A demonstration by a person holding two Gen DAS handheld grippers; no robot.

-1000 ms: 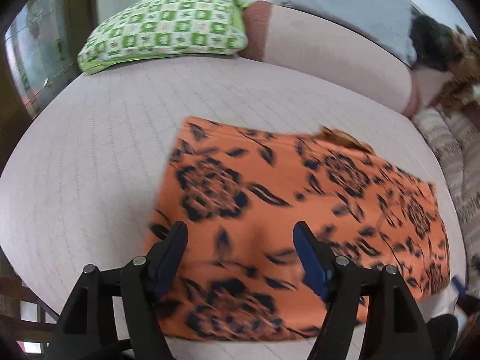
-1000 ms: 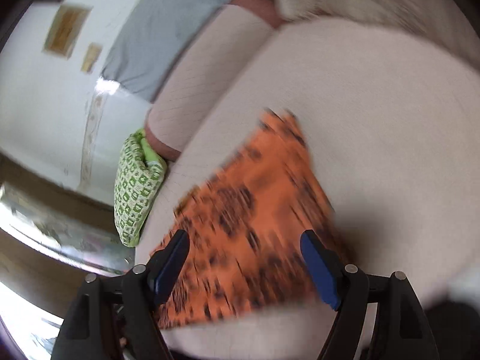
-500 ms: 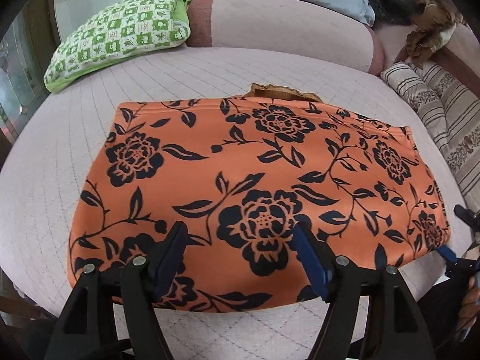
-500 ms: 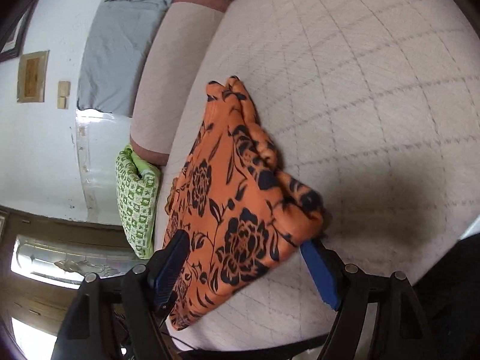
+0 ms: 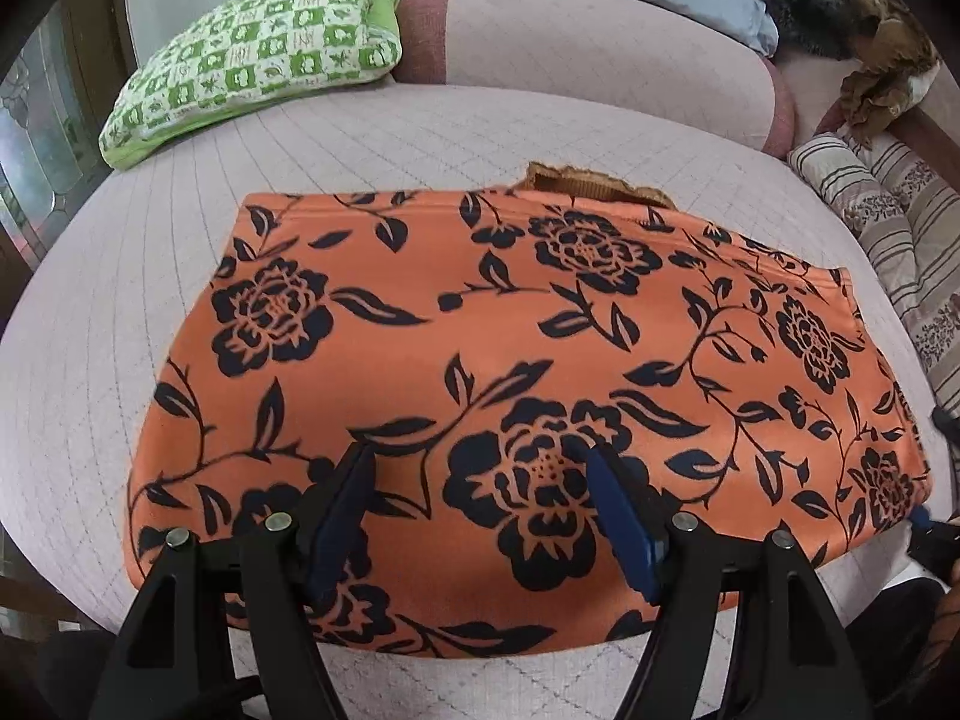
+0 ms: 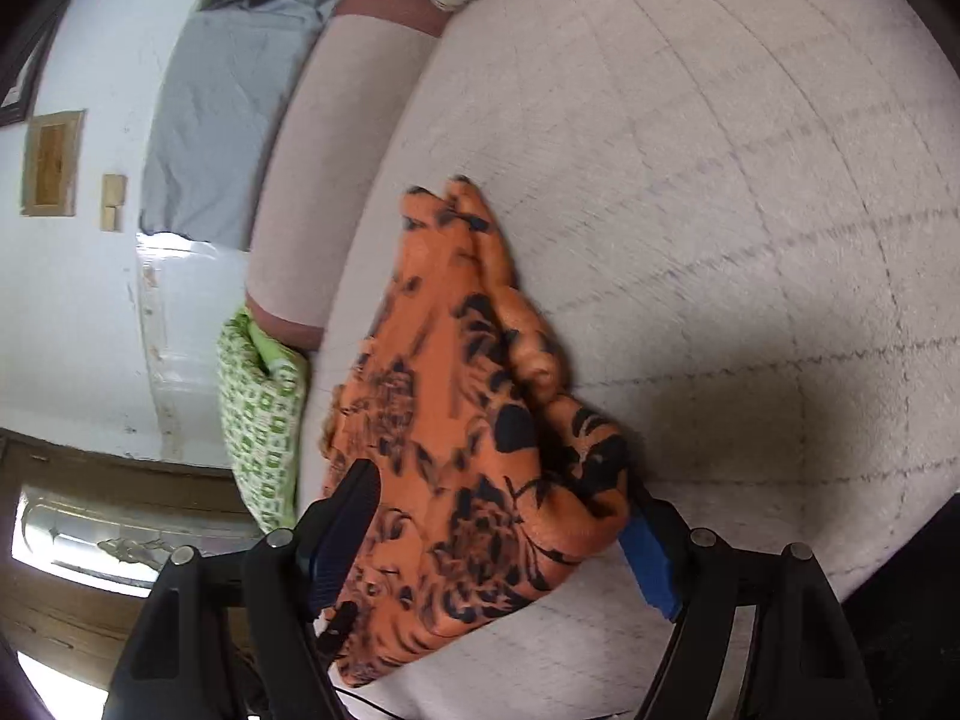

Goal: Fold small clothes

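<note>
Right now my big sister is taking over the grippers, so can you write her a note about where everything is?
Left hand-held gripper: open, poised above the near edge of the orange flowered garment, gripping nothing.
Right hand-held gripper: open, jaws either side of the garment's bunched right end, not closed on it.
The garment lies mostly flat on the pale quilted bed, green checked pillow behind it.
Done: garment spread out; cannot tell whether it is already folded once.
Left: grip the ends, fold it over, smooth it.
</note>
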